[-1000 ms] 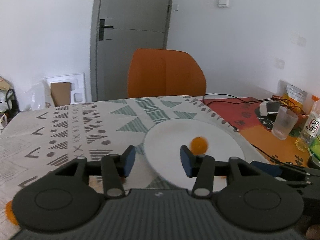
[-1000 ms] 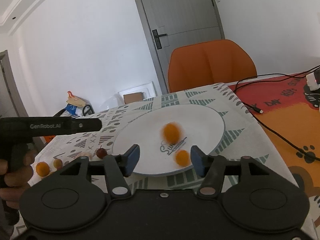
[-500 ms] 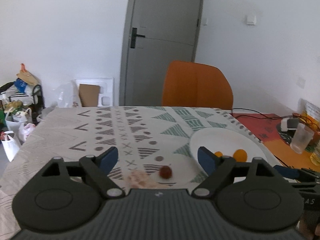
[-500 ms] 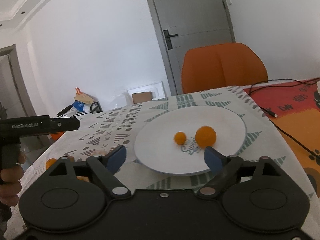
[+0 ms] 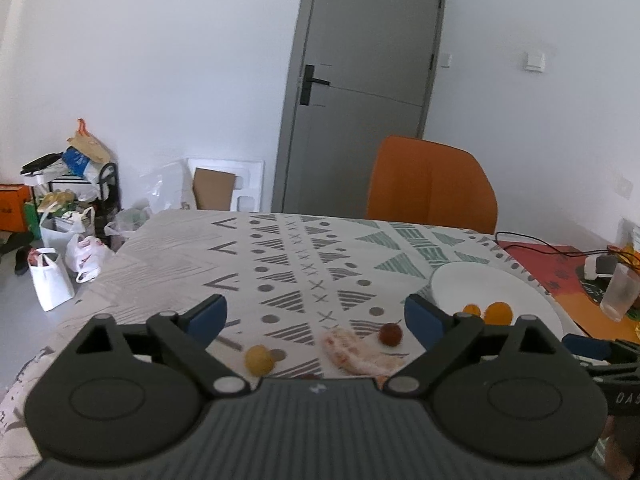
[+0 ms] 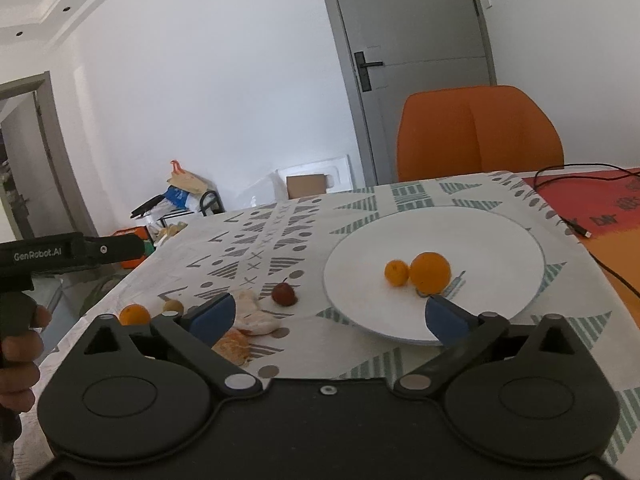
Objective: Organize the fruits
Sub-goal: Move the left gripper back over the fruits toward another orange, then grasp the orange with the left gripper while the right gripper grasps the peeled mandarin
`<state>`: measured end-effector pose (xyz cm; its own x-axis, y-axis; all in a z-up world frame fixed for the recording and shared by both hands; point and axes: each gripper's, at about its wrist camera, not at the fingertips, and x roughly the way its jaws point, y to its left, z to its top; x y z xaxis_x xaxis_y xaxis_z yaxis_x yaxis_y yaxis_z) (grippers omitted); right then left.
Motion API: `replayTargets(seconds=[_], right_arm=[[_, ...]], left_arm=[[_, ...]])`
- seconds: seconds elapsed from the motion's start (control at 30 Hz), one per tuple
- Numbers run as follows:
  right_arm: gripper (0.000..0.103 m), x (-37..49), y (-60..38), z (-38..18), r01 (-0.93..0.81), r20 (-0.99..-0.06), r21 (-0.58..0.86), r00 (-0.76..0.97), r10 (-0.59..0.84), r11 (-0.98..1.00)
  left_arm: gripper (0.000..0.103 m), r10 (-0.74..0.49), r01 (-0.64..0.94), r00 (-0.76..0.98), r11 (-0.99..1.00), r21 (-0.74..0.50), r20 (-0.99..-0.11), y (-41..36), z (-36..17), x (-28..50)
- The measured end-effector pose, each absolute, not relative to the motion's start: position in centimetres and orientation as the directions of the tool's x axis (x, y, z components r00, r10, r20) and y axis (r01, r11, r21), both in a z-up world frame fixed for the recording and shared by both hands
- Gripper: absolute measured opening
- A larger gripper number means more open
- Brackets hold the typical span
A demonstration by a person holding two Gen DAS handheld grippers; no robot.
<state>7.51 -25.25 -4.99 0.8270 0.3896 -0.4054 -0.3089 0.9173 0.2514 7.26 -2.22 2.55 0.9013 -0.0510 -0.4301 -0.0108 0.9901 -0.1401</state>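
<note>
Two smooth orange fruits, a small one [image 6: 397, 273] touching a larger one [image 6: 430, 273], sit on the round white plate [image 6: 500, 240] just ahead of your right gripper [image 6: 328, 316], toward its right finger. Its blue-padded jaws have just been opening and stand wide apart, with nothing between them. White lettering reading "GenRobot.AI" runs along the black body of your left gripper [image 5: 316, 314], seen off to the right gripper's left; faint print on the plate under the larger fruit cannot be read. Your left gripper's jaws have also just been opening and are spread with nothing in them. Just ahead of it on the bench's patterned cloth [image 5: 280, 264] lie a round yellow fruit [image 5: 259, 359], pale crumpled peel [image 5: 356, 350] and a dark red stemmed fruit [image 5: 390, 334]. Left of the right gripper's left finger lies another orange fruit [image 6: 135, 314], and by that finger a peeled segment [image 6: 234, 345].
</note>
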Motion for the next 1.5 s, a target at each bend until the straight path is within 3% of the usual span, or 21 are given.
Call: replayTargets(seconds=[0.8,0.93,1.13,1.37,1.47,1.5], right_arm=[[0.102,7.4,-21.1,-6.4,-0.401,-0.446,0.243,0.762,0.469,0.883],[0.099,7.8,-20.5,-6.8,-0.415,-0.457,0.247,0.747,0.483,0.876],[0.085,8.8,-19.5,-7.8,-0.429,-0.487,0.262,0.714,0.503,0.864],[0.077,9.5,-18.8,-8.7,-0.433,-0.511,0.280,0.688,0.515,0.857],[0.074,9.9,-18.4,-8.9,-0.436,-0.517,0.286,0.680,0.521,0.853],[0.074,9.9,-18.3,-9.0,-0.438,-0.518,0.286,0.678,0.522,0.852]], left_arm=[[0.092,0.016,-0.127,0.867,0.974,-0.190,-0.499,3.7,-0.9,5.9],[0.087,0.015,-0.133,0.858,0.972,-0.193,-0.513,4.2,-1.8,6.4],[0.072,0.013,-0.147,0.837,0.968,-0.202,-0.547,4.7,-3.2,7.6],[0.065,0.006,-0.146,0.824,0.968,-0.202,-0.567,4.9,-4.1,8.6],[0.058,0.002,-0.150,0.818,0.966,-0.209,-0.575,5.1,-4.5,9.0],[0.049,0.001,-0.153,0.815,0.965,-0.213,-0.580,5.2,-4.6,9.1]])
